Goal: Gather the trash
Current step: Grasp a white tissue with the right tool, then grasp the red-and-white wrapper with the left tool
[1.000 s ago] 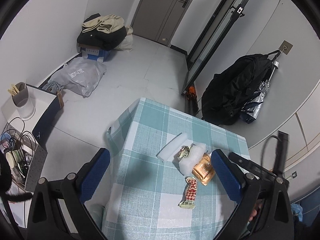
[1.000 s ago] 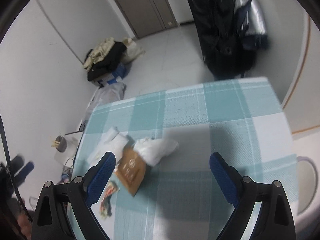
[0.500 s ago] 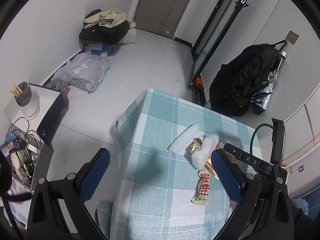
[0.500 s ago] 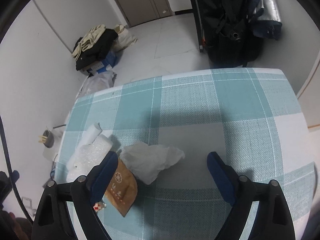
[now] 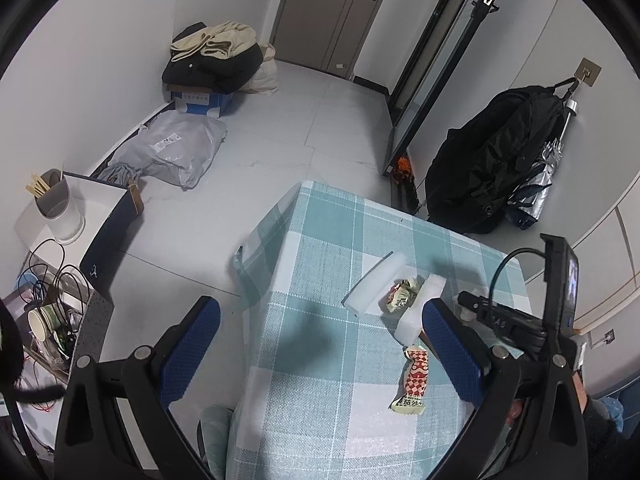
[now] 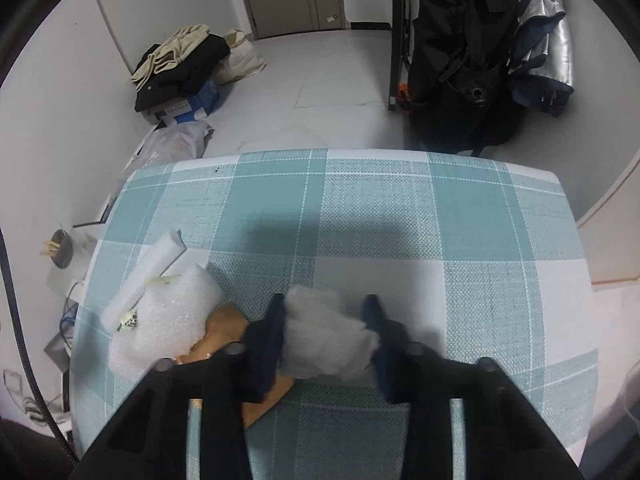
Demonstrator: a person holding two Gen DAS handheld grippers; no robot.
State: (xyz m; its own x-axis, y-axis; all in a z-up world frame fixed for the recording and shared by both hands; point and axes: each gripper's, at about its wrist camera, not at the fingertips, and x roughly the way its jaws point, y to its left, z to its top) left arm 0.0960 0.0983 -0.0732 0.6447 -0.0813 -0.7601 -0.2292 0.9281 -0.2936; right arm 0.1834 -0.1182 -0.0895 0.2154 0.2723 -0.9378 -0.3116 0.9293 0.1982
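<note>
Right tongs (image 6: 324,312) pinch the crumpled tissue (image 6: 326,334), hiding most of the brown packet (image 6: 224,330); left tongs (image 5: 320,340) gape wide

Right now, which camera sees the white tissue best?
The right wrist view: the tissue sits up close between the right gripper's fingers. In the left wrist view I can't pick it out; the open left gripper hangs above the table.

Red-and-white checkered snack wrapper (image 5: 413,381): Chinese characters on its lower end, too small to read reliably. No other legible text.
</note>
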